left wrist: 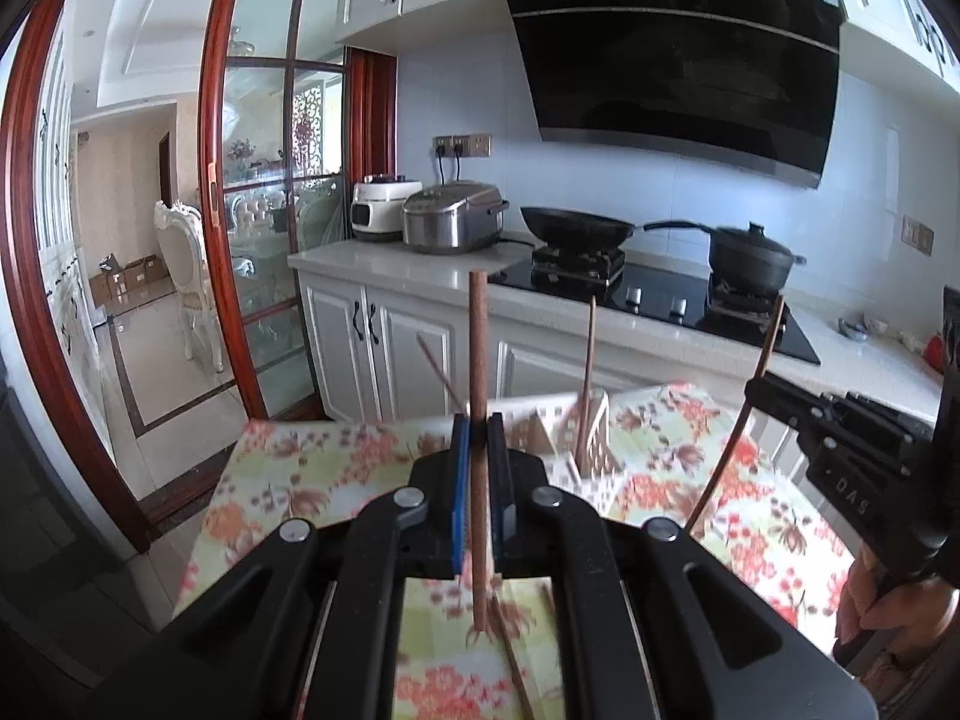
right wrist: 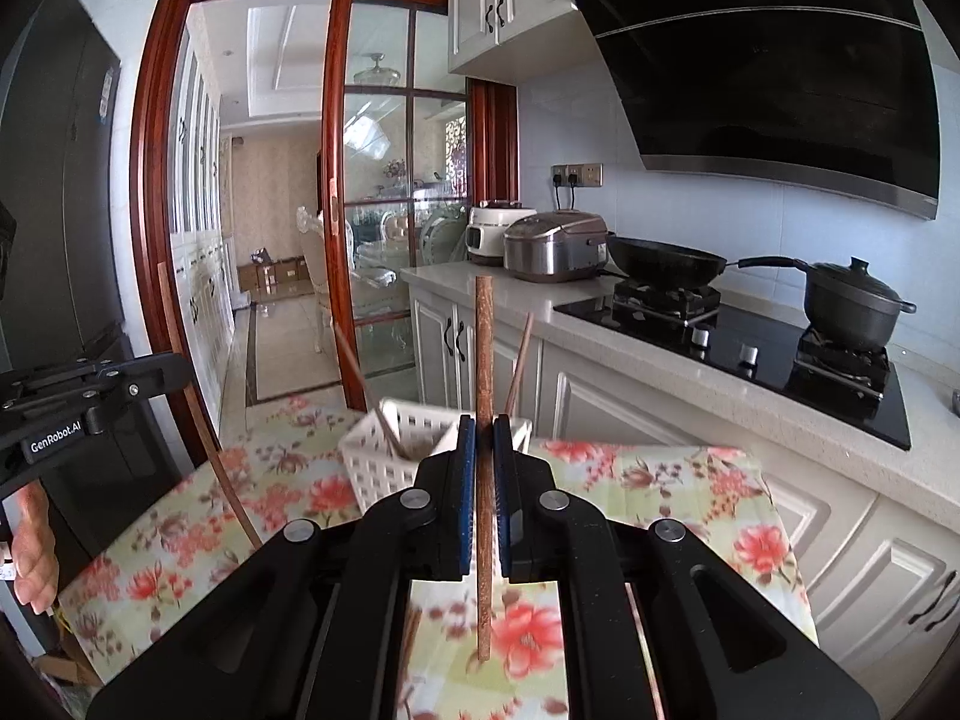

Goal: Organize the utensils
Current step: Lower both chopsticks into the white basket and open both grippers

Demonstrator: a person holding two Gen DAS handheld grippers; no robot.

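Chopsticks (right wrist: 516, 360) lean inside white basket (right wrist: 384, 456); each gripper clamps one.

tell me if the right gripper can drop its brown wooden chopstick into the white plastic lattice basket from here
Probably yes. The right gripper holds the brown wooden chopstick upright, just short of the white plastic lattice basket, with nothing between them.

The left gripper (right wrist: 90, 396), seen from the right wrist view, carries white lettering "GenRobot.AI" on its black body. The right gripper (left wrist: 840, 438), seen from the left wrist view, shows the partial letters "DAS".
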